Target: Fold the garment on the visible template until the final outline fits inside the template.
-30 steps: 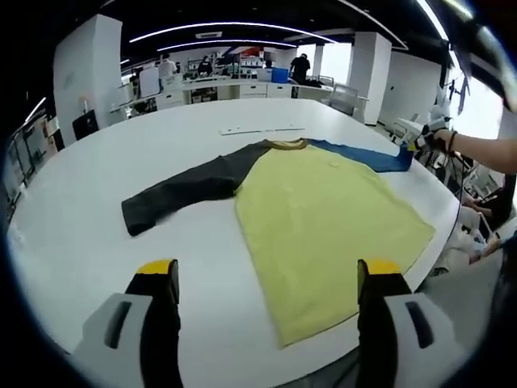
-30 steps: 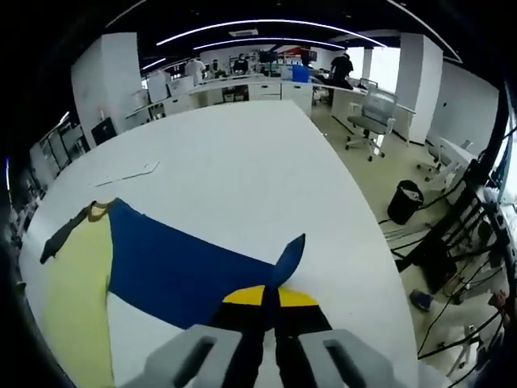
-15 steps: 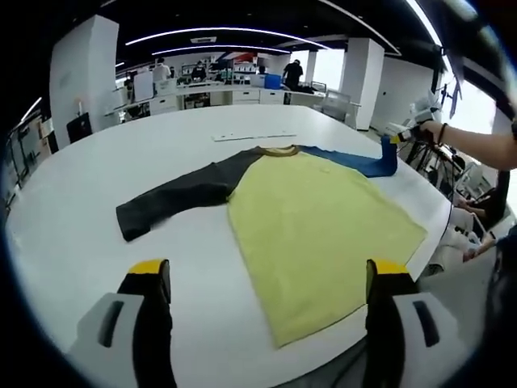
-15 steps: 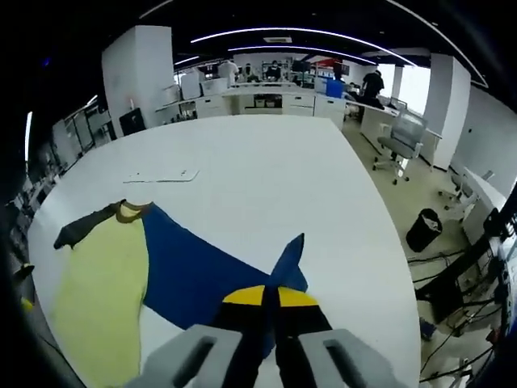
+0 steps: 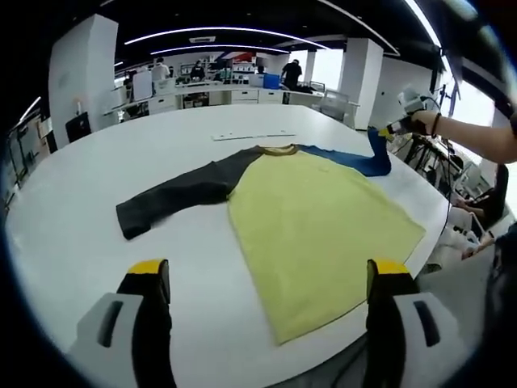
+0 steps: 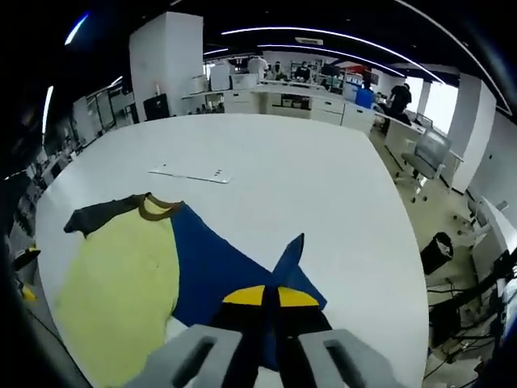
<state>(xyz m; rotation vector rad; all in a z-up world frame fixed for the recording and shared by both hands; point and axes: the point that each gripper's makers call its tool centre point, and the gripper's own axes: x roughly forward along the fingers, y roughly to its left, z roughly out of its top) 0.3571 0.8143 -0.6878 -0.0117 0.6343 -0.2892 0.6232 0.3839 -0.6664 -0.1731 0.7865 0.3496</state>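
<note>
A long-sleeved shirt lies flat on the white table, with a yellow body [image 5: 311, 222], a dark grey sleeve [image 5: 174, 196] stretched to the left and a blue sleeve [image 5: 349, 159] to the right. My left gripper [image 5: 266, 279] hangs open in front of the shirt's hem, holding nothing. My right gripper [image 6: 270, 295] is shut on the blue sleeve's cuff [image 6: 289, 257] and lifts it off the table. In the left gripper view that gripper [image 5: 389, 129] appears at the far right, held by a person's hand. The yellow body [image 6: 121, 291] and brown collar [image 6: 153, 207] lie left of the blue sleeve [image 6: 212, 271].
A thin white strip [image 5: 254, 135] [image 6: 191, 174] lies on the table [image 5: 73, 234] beyond the collar. The table's edge runs close by the shirt's right side. Office chairs [image 6: 424, 153], a bin [image 6: 440, 246], desks and people stand in the room behind.
The right gripper has raised the blue cuff higher and carried it inward over the table, and its view has swung left, bringing more of the shirt into sight. My left gripper has stayed open and nearly still.
</note>
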